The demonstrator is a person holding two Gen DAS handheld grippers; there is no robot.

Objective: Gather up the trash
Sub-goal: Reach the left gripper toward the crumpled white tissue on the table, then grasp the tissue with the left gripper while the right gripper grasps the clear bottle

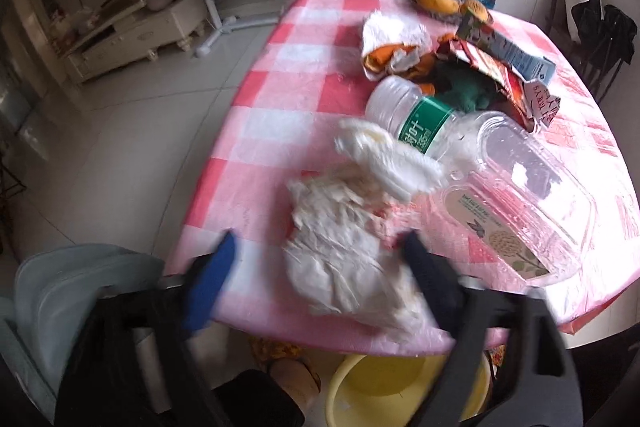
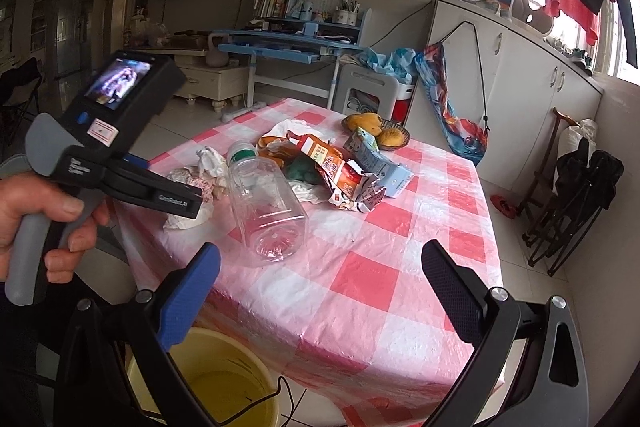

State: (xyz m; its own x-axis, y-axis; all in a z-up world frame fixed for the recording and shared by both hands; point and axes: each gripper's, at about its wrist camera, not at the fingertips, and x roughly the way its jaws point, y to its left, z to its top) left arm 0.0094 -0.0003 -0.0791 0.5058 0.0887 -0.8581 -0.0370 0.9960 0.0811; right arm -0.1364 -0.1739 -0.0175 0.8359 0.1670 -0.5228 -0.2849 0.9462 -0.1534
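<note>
Straddling the crumpled tissue wad (image 1: 344, 259), the left gripper (image 1: 320, 247) gapes unclenched; soft, featherlight paper, best pinched mid-bulk, while the right gripper (image 2: 320, 267) hangs spread and empty

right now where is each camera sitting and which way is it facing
Left wrist: on the left claw at the table's near edge, looking across crumpled tissue; both its fingers show.
Right wrist: on the right claw, back from the table above the yellow bucket; shows the person's left hand.
Shared: clear jar, bucket, checked table.
</note>
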